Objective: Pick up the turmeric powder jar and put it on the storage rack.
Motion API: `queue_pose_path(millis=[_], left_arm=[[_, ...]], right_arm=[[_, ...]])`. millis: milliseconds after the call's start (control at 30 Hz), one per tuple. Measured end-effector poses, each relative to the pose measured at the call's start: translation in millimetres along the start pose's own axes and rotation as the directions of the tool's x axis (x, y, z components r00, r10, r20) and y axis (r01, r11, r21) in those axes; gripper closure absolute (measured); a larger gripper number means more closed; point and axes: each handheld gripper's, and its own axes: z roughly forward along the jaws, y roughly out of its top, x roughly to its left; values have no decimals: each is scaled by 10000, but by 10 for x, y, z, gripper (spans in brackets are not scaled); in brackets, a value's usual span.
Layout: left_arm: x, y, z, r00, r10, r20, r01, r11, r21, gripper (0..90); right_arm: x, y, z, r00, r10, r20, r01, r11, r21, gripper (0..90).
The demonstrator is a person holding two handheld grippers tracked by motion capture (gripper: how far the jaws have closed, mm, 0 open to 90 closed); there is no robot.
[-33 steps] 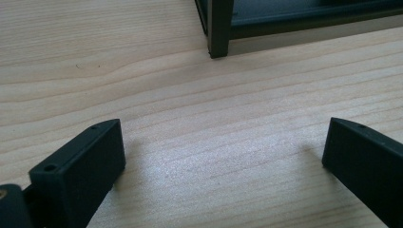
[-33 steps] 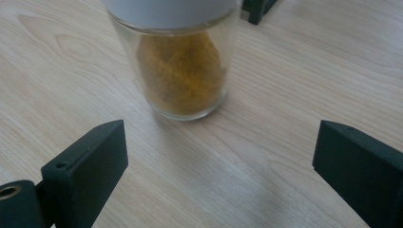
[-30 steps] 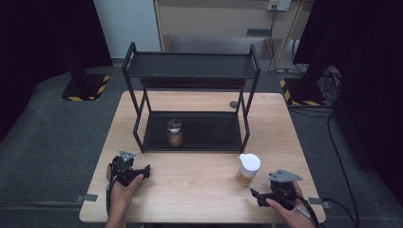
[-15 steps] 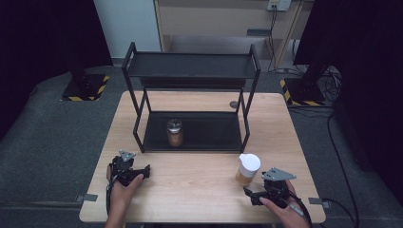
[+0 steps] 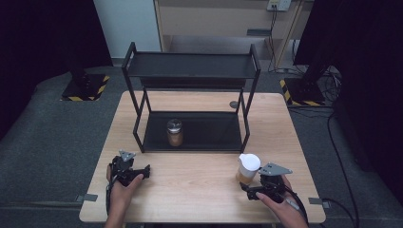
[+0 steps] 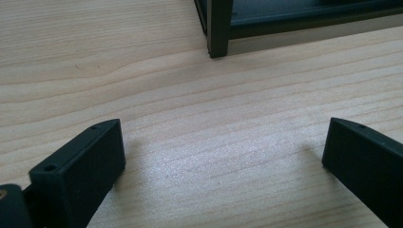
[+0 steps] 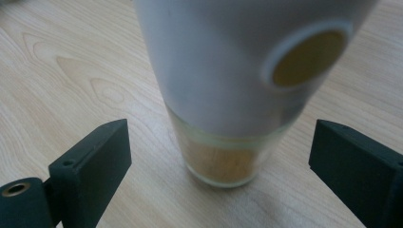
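- Fingers (image 7: 90,161) of the right gripper (image 5: 251,191) are seen spread wide on either side of the white-lidded jar (image 5: 248,168), with bare desk showing between each finger and the glass; nothing is clamped, and the jaws have just been closing a little.
- Fingers (image 6: 81,166) of the left gripper (image 5: 142,172) are likewise held apart, with only wood grain between them and nothing touched.
- From the right gripper view, the top of the jar is cut off by the upper edge, and its white lid is blurred by closeness; a round tan patch on the lid cannot be made out clearly.
- Amber contents are seen through the glass at the base of the jar.
- From the left gripper view, the black rack (image 6: 219,28) is cut off, only a post foot and the edge of a lower shelf being shown.
- On the desk (image 5: 199,190) the jar is placed in front of the rack's right corner, near the desk's front edge.
- A second jar (image 5: 175,132) is stood on the lower shelf of the rack; its lid is hard to make out.
- Both forearms are cut off by the bottom edge of the high view.
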Motion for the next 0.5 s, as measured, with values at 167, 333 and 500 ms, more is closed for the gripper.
queue_pose_path(millis=[167,333,500], left_arm=[[1,1,1,10000,-3,7,3,10000,-1,0],[1,1,2,10000,-6,7,6,10000,-4,0],[3,4,2,10000,-1,14,1,10000,5,0]], right_arm=[[9,41,35,10000,-38,92,39,9999,-95,107],[7,78,71,9999,59,118,-56,9997,-248,150],[12,92,103,9998,74,174,-68,9994,-339,221]])
